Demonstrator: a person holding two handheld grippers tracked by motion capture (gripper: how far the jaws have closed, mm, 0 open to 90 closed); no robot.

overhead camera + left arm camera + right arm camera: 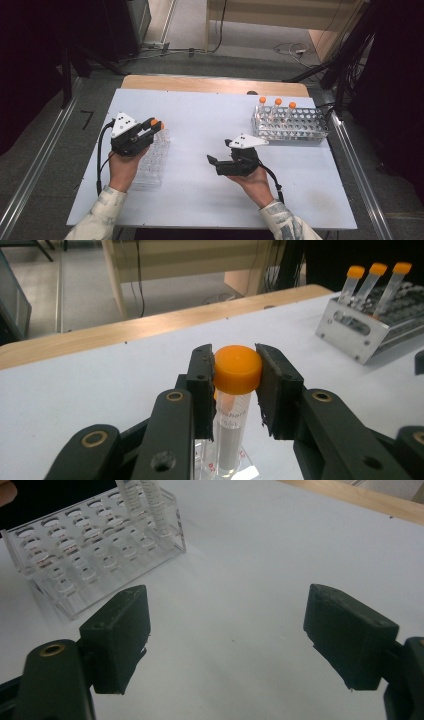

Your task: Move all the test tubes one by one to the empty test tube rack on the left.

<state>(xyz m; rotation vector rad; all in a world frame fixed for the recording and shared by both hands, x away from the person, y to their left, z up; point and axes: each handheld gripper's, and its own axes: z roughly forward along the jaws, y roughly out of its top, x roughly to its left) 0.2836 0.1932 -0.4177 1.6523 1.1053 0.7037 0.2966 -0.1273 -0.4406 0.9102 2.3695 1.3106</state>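
Observation:
My left gripper (154, 125) is shut on the orange cap (237, 369) of a clear tube (229, 435). The tube stands upright with its lower end in a clear plastic rack (152, 162) at the table's left. In the right gripper view two tubes (145, 500) rise from the far corner of that clear rack (75, 555); their tops are cut off by the frame. My right gripper (220, 151) rests near the table's middle, pointing left toward the clear rack. In its own view the right gripper (232, 640) is open, with bare table between its jaws.
A metal rack (292, 127) stands at the back right and holds three orange-capped tubes (276, 107); the left gripper view shows this metal rack (350, 325) too. A white sheet (200, 200) covers the table, with a wooden edge (215, 84) along the far side.

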